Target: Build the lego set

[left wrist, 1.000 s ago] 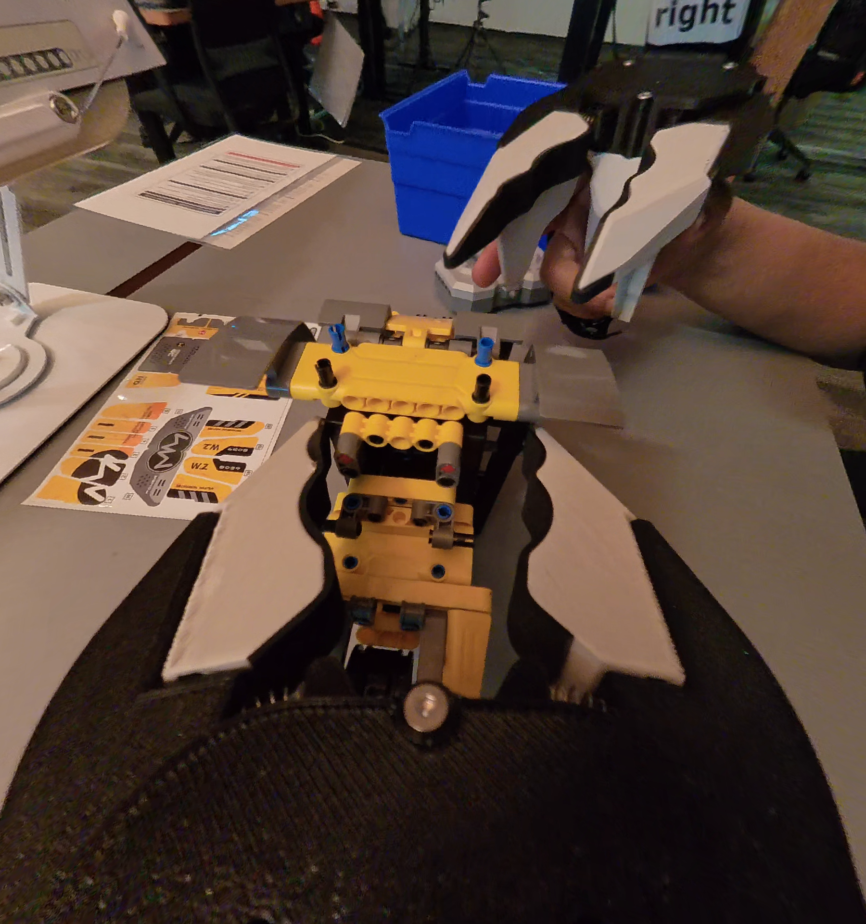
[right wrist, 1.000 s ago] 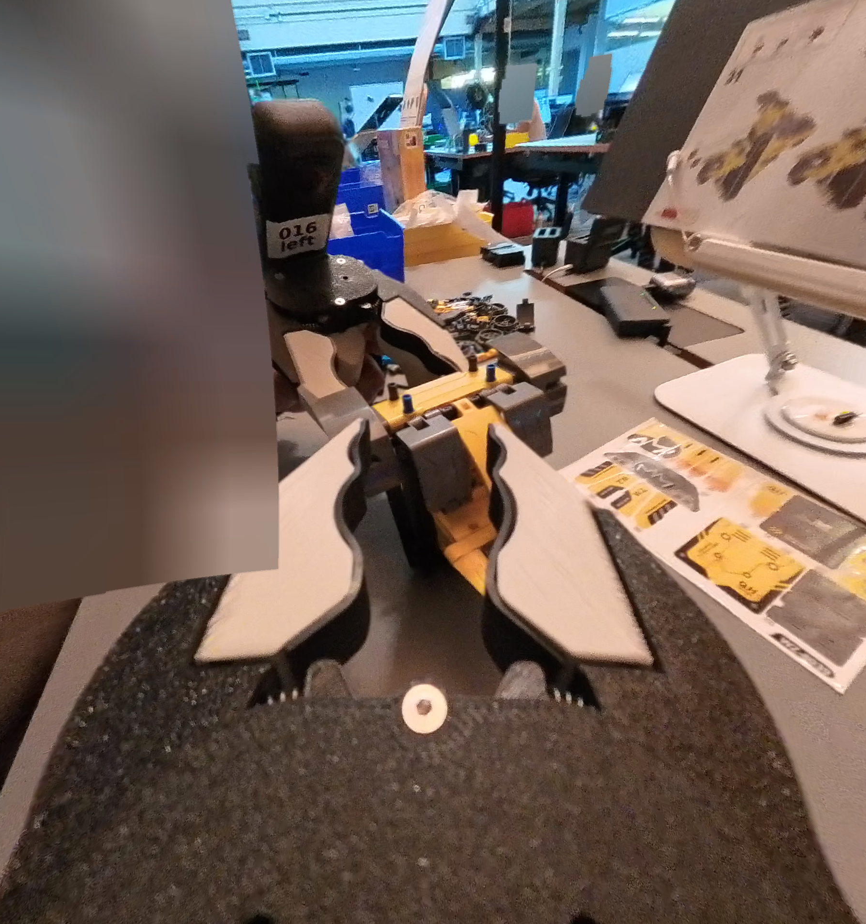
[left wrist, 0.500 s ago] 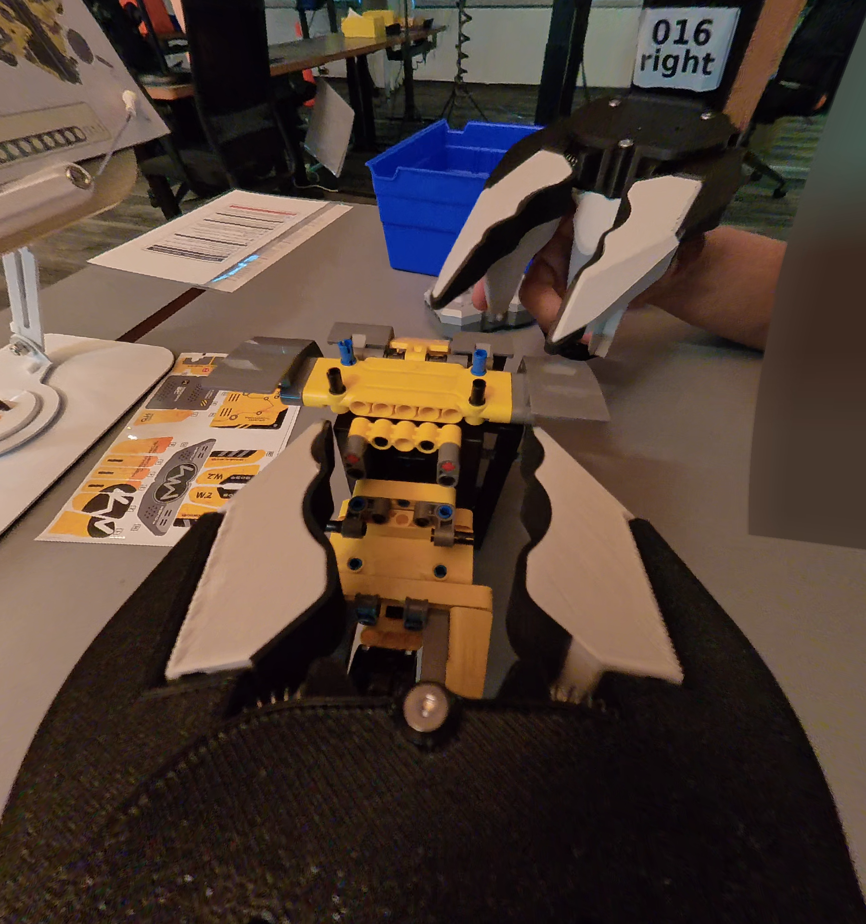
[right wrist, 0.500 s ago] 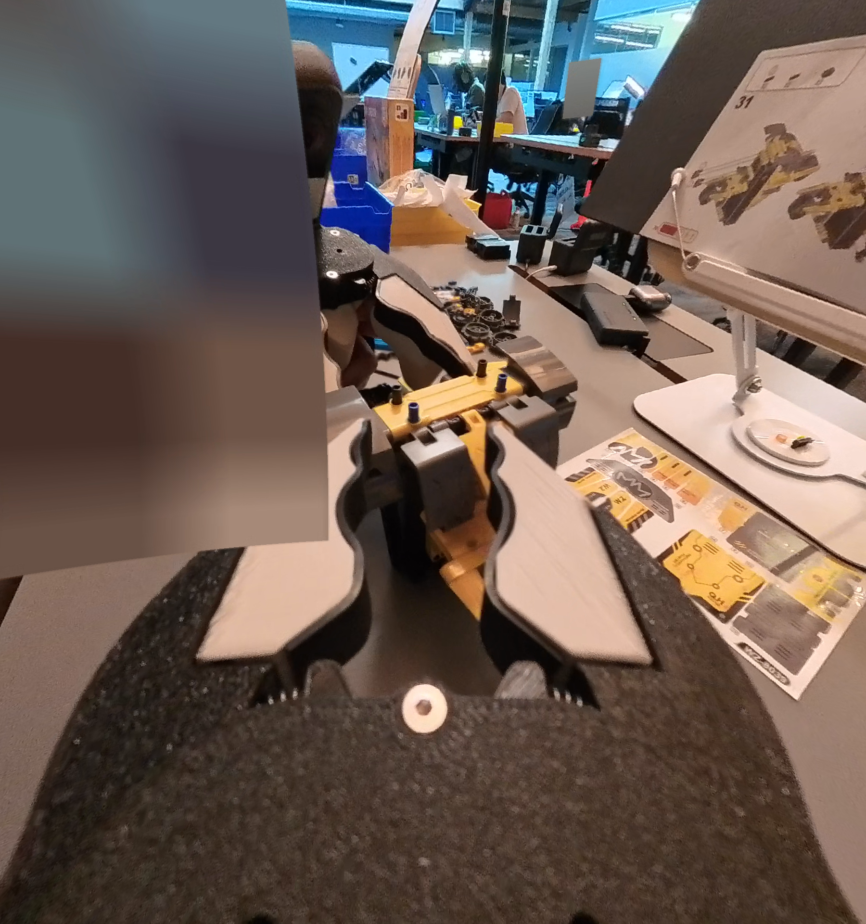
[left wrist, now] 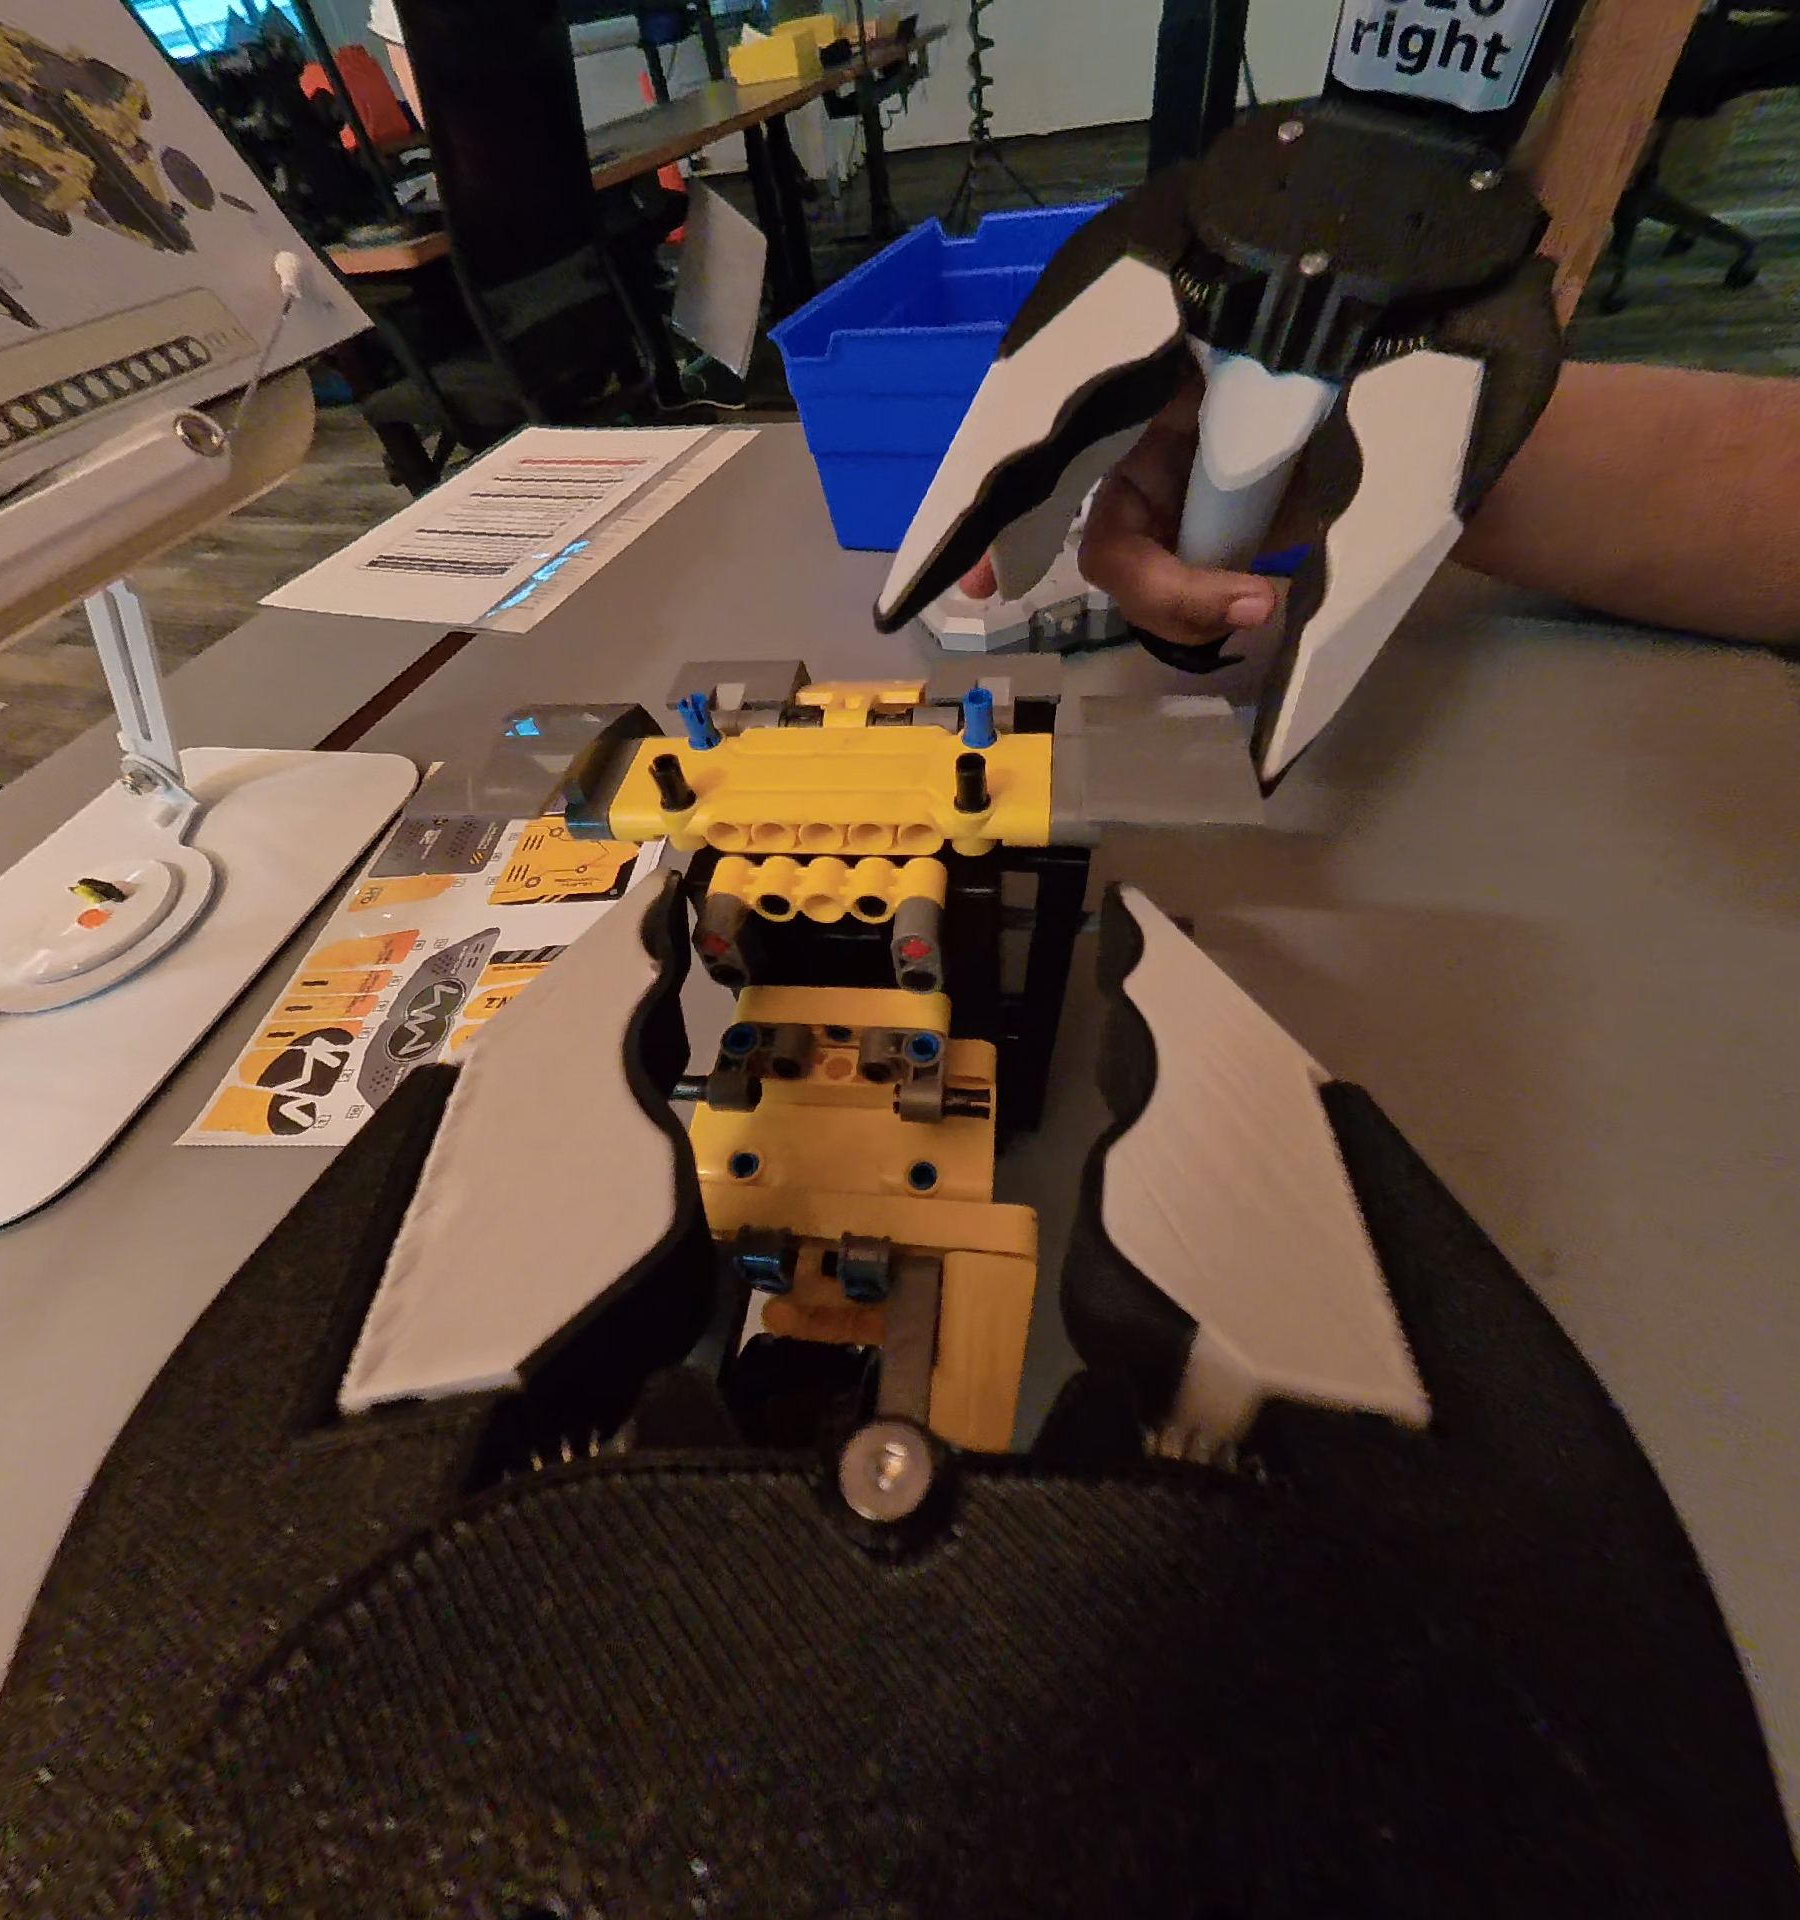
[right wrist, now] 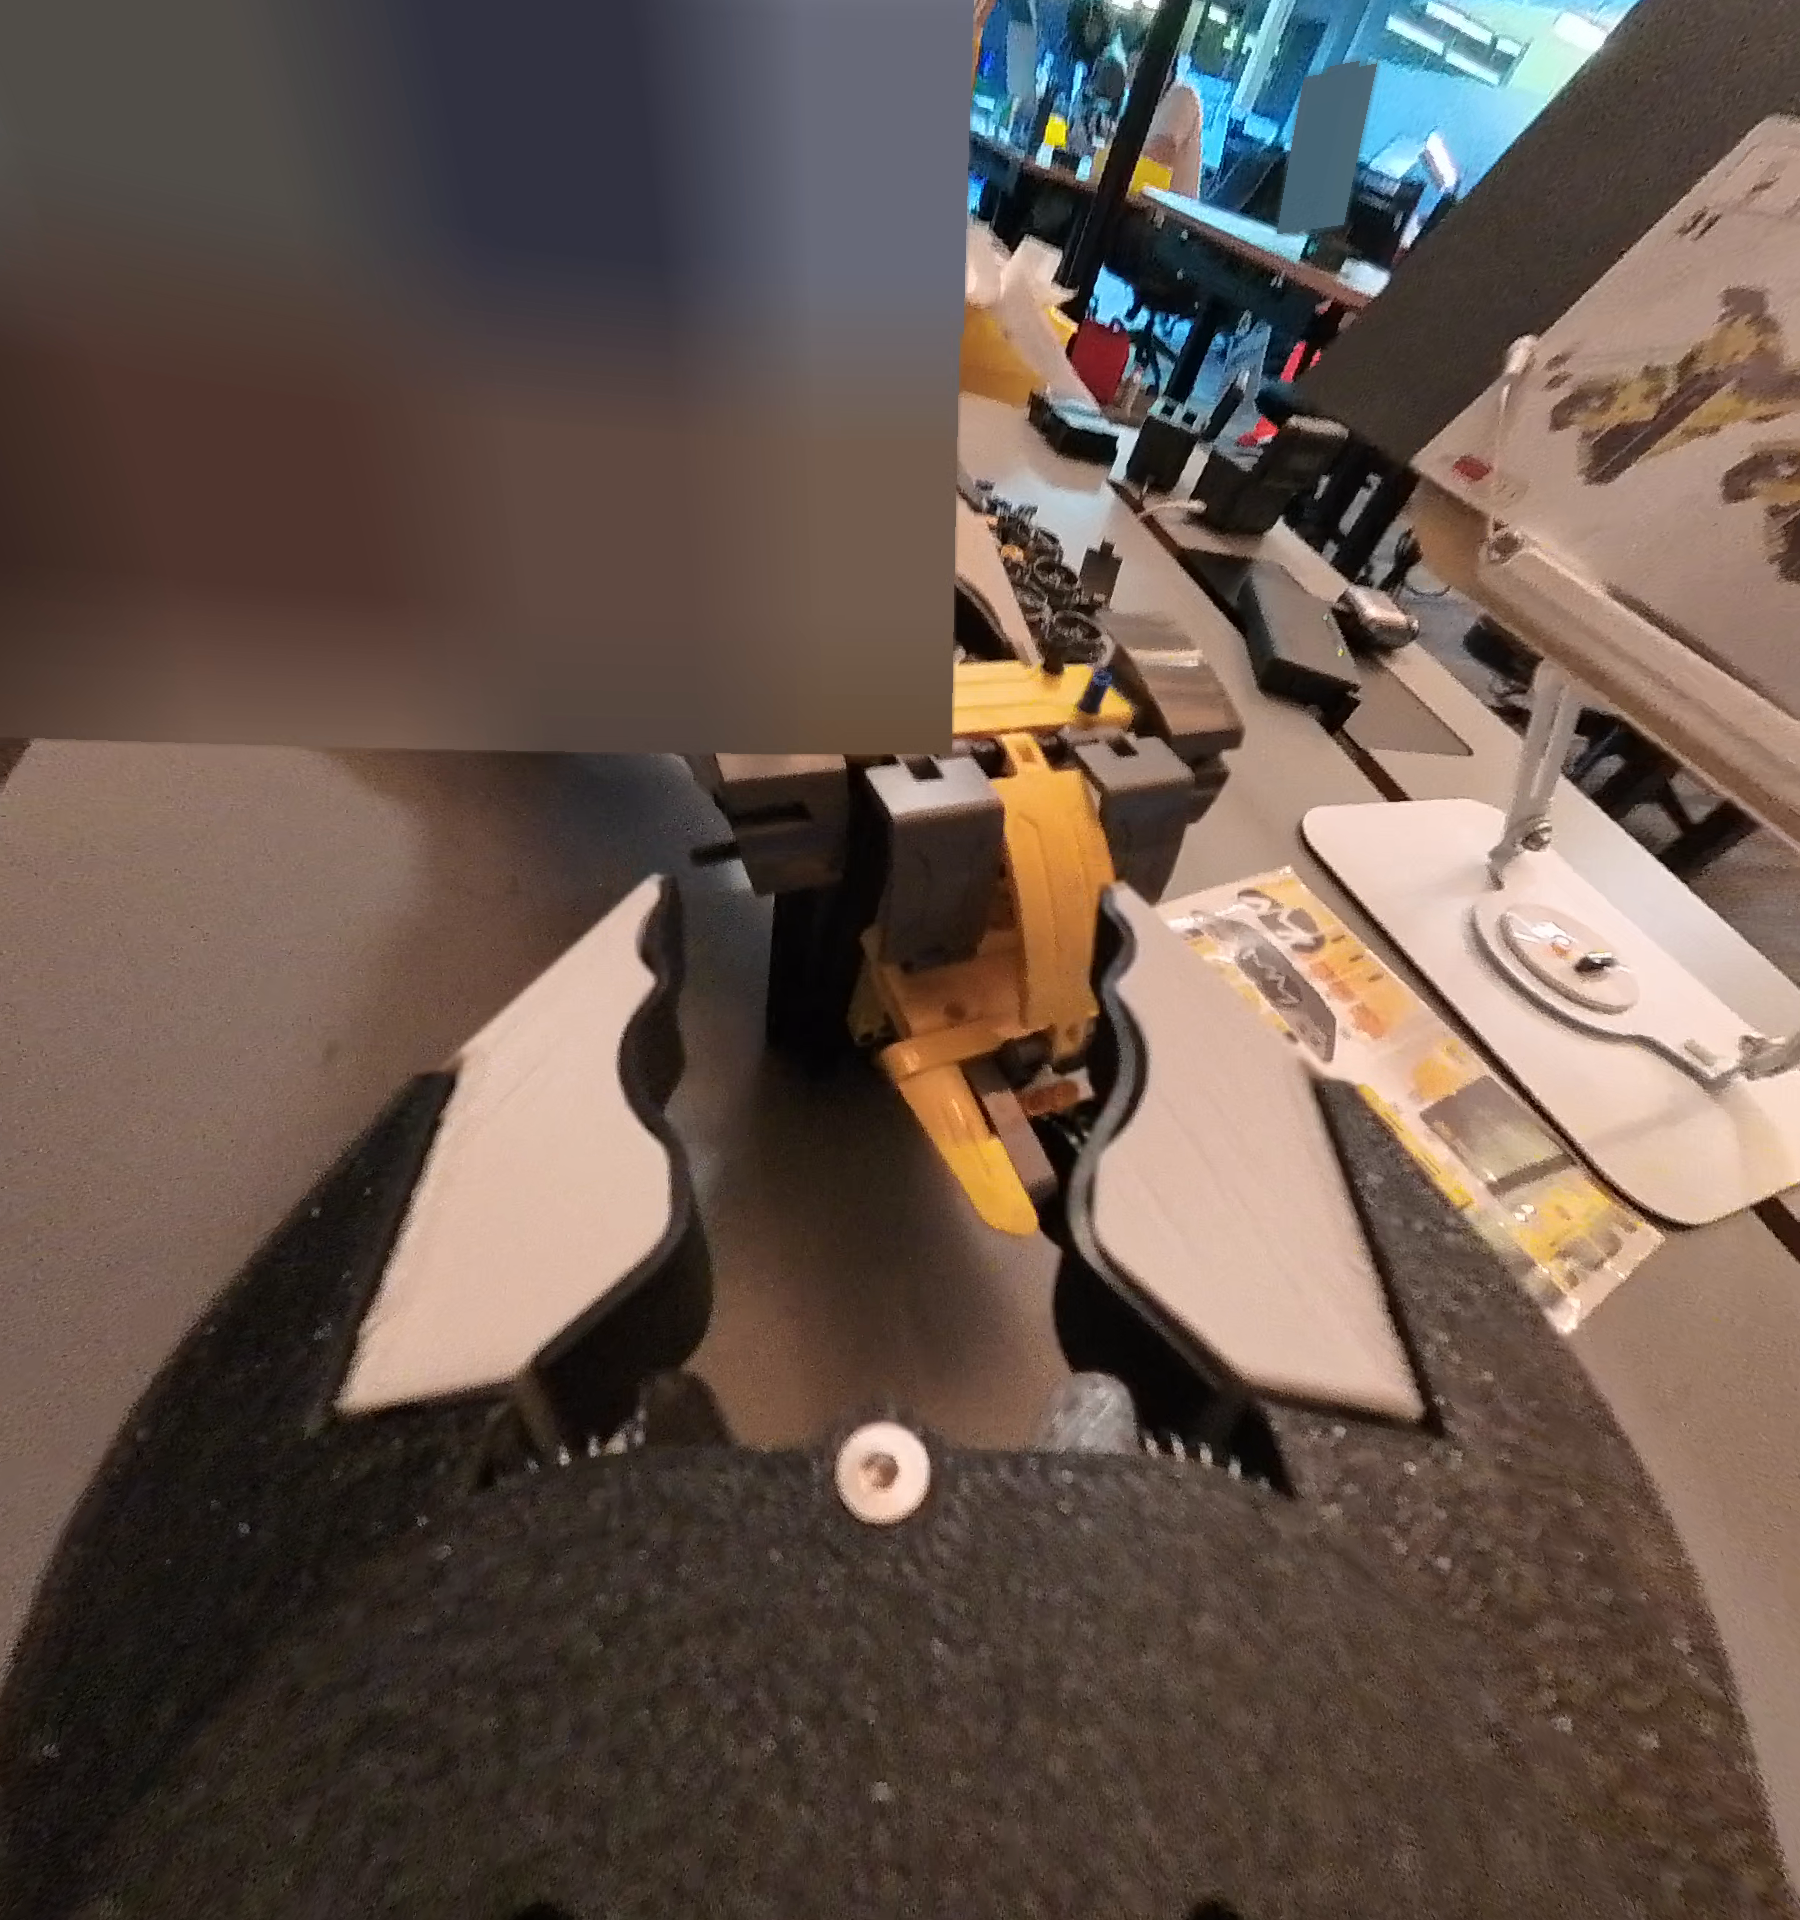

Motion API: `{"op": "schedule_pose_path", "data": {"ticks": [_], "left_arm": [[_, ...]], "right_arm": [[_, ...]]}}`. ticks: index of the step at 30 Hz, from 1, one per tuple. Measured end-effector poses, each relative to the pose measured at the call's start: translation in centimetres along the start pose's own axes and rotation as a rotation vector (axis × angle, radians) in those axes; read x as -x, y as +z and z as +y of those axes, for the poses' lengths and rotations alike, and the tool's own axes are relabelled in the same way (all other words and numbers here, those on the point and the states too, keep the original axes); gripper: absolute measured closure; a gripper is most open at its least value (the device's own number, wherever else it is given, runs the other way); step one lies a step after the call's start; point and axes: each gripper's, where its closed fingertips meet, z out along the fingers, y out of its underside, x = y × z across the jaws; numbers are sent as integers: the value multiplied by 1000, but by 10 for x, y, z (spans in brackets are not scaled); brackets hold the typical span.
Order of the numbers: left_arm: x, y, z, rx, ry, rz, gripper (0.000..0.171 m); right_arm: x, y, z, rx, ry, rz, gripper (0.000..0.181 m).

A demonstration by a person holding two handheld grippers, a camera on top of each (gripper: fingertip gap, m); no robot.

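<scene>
A yellow, grey and black brick model (left wrist: pixel 844 1122) stands on the grey table (left wrist: pixel 1498 987). My left gripper (left wrist: pixel 885 904) is shut on the model, its fingers pressed against both sides of the model's near half. My right gripper (left wrist: pixel 1078 691) hovers over the model's far right end, open wide, with one fingertip close above the grey panel (left wrist: pixel 1156 769). A hand (left wrist: pixel 1166 561) holds its handle. In the right wrist view, the right gripper (right wrist: pixel 885 904) is open around the model's (right wrist: pixel 979 935) grey and yellow end without gripping it. A blur patch hides most of the left gripper there.
A sticker sheet (left wrist: pixel 397 1018) lies left of the model. The white base (left wrist: pixel 96 935) of a stand with an instruction booklet (left wrist: pixel 65 177) is beyond it. A blue bin (left wrist: pixel 906 343), a printed paper (left wrist: pixel 522 520) and small black parts (right wrist: pixel 1052 582) sit farther back.
My right gripper's fingers have spread wider and it has moved closer over the model's far end. My left gripper keeps its hold on the model.
</scene>
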Motion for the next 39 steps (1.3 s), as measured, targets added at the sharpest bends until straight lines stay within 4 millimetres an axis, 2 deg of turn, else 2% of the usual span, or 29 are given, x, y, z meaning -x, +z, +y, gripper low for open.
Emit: {"op": "schedule_pose_path", "data": {"ticks": [4,9,18,21,28,35,37,39], "left_arm": [[2,-2,0,-8,5,-3,104],[2,-2,1,-12,9,2,103],[2,-3,-2,-43,-9,23,103],[8,-4,-3,-54,-9,7,96],[10,-6,-8,-95,-65,48,92],[10,0,-5,-60,-79,72,85],[8,0,-5,-54,-91,90,86],[2,0,-6,-49,-100,126,97]], "right_arm": [[-2,12,6,10,-11,53,98],[-4,23,0,-29,-65,154,98],[-9,24,-3,-41,-61,197,108],[-10,25,-4,-37,-68,213,113],[-11,25,-4,-36,-72,217,114],[-10,24,-4,-34,-94,207,114],[-9,24,-4,-38,-95,197,115],[-8,23,-3,-41,-99,186,115]]}}
